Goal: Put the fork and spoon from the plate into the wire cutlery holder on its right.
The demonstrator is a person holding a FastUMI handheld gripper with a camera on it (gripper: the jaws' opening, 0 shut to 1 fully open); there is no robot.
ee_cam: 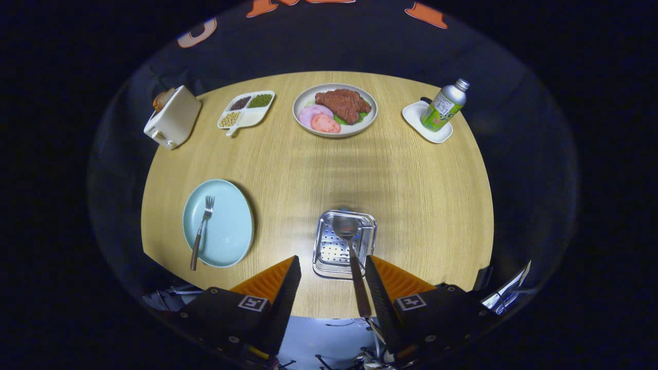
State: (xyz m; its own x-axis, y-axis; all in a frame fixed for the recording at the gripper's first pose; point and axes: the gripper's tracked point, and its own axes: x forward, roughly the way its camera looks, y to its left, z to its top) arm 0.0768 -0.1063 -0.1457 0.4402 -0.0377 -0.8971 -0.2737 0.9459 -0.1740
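The tool [329, 272] sits at the bottom centre of the frame with its two fingers spread wide apart above the near edge of the round wooden worktop [411, 180]. The spoon [353, 257] runs up through the gap between them: its handle lies close along the inner face of the right finger [378, 288], well clear of the left finger, so the fingers are not pinching it from both sides. Whether the right finger actually touches the handle cannot be told. The spoon's bowl is over the wire cutlery holder [321, 246], which stands just ahead of the fingertips, in the lower centre of the frame.

To the lower left, a pale blue plate [229, 231] rests on the worktop with the fork [201, 231] lying on it, tines pointing toward the far side and the handle reaching over the near rim.

Along the far side of the worktop, from upper left to upper right, stand a white toaster [175, 118] with bread in it, a divided white dish [252, 117] holding beans, a plate of meat and sliced ham [303, 110], and a green bottle [443, 107] with a metal cap tilted on a small white dish [415, 115].
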